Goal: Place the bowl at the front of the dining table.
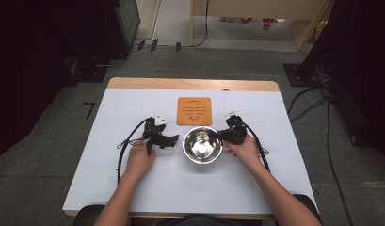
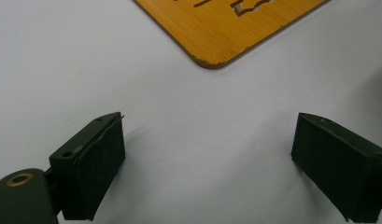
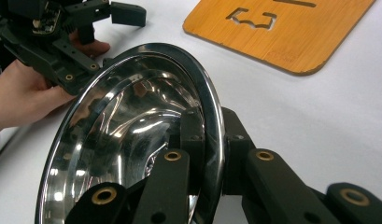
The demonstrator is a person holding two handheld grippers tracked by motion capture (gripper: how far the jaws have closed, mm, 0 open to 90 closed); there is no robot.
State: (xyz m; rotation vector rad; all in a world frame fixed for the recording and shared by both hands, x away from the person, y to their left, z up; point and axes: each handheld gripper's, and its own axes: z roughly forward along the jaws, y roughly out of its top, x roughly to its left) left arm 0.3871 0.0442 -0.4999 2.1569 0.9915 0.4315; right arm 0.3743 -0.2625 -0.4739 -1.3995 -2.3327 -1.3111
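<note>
A shiny steel bowl (image 1: 202,144) sits mid-table on the white cover. My right gripper (image 1: 226,136) is shut on the bowl's right rim. In the right gripper view one jaw lies inside the bowl (image 3: 128,135) and the other outside, pinching the rim at my right gripper (image 3: 212,128). My left gripper (image 1: 172,140) rests on the table left of the bowl, apart from it. Its jaws stand wide apart with nothing between them, over bare white surface, my left gripper (image 2: 207,149). A square bamboo trivet (image 1: 194,111) with cut-out slots lies just behind the bowl; its corner (image 2: 226,28) is ahead of the left jaws.
The white table cover (image 1: 133,197) runs to a wooden edge (image 1: 190,84) at the back. Black cables (image 1: 122,150) trail from each gripper. Carpet, dark equipment and floor cables surround the table.
</note>
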